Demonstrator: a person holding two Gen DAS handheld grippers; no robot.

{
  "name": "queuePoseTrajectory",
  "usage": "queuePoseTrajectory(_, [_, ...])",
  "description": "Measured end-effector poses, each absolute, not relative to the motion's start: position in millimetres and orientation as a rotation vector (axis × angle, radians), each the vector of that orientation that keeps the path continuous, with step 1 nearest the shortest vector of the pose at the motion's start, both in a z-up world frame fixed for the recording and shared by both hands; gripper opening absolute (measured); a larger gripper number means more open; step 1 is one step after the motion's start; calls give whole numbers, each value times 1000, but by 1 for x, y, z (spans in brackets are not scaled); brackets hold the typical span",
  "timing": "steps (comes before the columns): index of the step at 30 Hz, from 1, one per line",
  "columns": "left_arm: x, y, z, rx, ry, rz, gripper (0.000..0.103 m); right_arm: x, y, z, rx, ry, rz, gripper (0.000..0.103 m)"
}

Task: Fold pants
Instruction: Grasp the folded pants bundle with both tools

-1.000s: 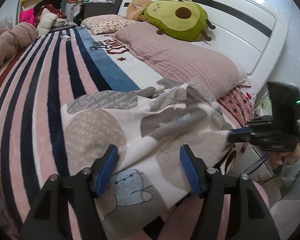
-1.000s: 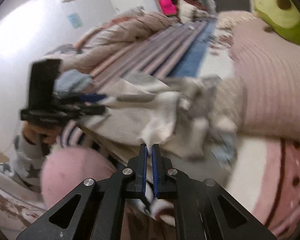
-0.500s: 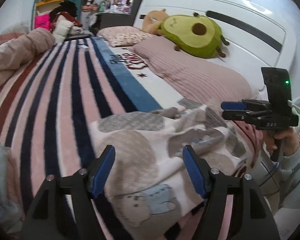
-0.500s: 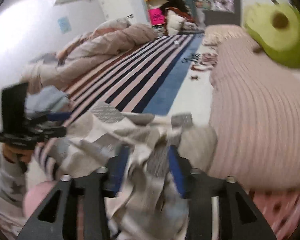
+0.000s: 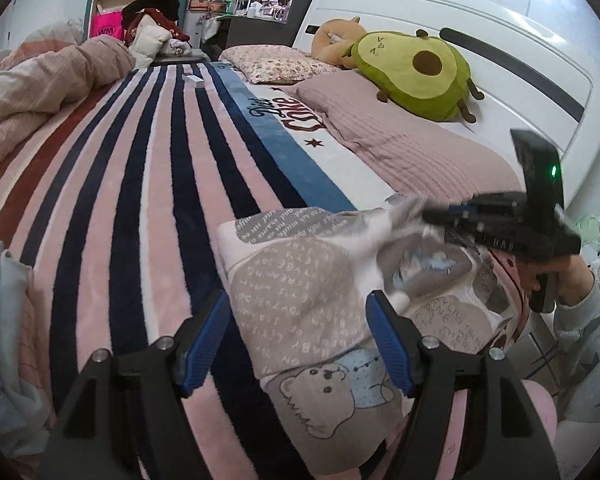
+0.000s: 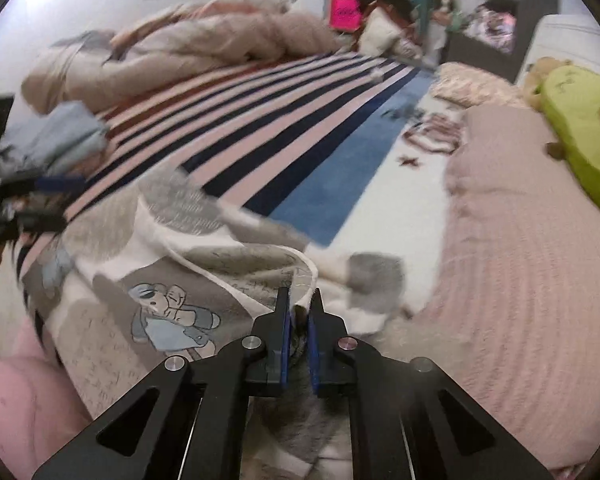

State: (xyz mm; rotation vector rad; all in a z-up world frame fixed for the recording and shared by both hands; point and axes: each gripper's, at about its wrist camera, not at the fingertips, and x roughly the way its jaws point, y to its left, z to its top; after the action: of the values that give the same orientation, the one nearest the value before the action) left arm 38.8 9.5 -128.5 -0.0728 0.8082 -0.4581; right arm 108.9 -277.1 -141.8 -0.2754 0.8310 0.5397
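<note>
Two grippers work: our right gripper (image 6: 299, 312) pinches the bear-print pants (image 5: 312, 312) crumpled at the bed (image 5: 148, 184) edge; our left gripper (image 5: 296, 340) hangs wide. Folding has barely begun.

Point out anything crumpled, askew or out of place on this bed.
The pants are not flat: the end pinched in the right gripper is bunched and rumpled beside the pink pillow. The left gripper is open above them. A duvet lies heaped at the far side.
</note>
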Motion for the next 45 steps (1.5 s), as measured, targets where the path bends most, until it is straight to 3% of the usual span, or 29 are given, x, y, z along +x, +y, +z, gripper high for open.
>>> queuePoseTrajectory(7, [41, 5, -130, -71, 809, -477, 67, 130, -273, -116, -288, 785, 457, 2])
queuePoseTrajectory(12, [49, 2, -138, -64, 830, -472, 69, 154, -267, -143, -298, 871, 435, 5])
queuePoseTrajectory(15, [50, 6, -138, -65, 830, -467, 69, 150, -277, -152, -238, 895, 430, 21])
queuePoseTrajectory(19, [51, 15, -138, -89, 833, -457, 71, 128, -302, -135, -106, 872, 475, 51])
queuePoseTrajectory(21, [52, 18, -141, -96, 843, -453, 73, 113, -316, -128, -87, 862, 438, 57])
queuePoseTrajectory(25, [53, 23, -150, -179, 892, -482, 73, 86, -350, -129, 24, 874, 372, 85])
queuePoseTrajectory(30, [56, 17, -162, -226, 946, -518, 73, 68, -371, -155, 194, 967, 419, 86])
queuePoseTrajectory(37, [74, -2, -183, -273, 1011, -562, 69, 68, -353, -186, 181, 1011, 509, 86])
queuePoseTrajectory(40, [78, -10, -188, -262, 1012, -541, 59, 74, -343, -190, 237, 1017, 607, 59])
queuePoseTrajectory(42, [78, -14, -186, -251, 1006, -522, 46, 76, -332, -192, 212, 1010, 608, 55])
queuePoseTrajectory(44, [77, -14, -181, -245, 991, -514, 35, 76, -324, -189, 177, 985, 602, 29])
queuePoseTrajectory(45, [75, -15, -176, -233, 975, -508, 30, 76, -323, -187, 192, 980, 611, 24])
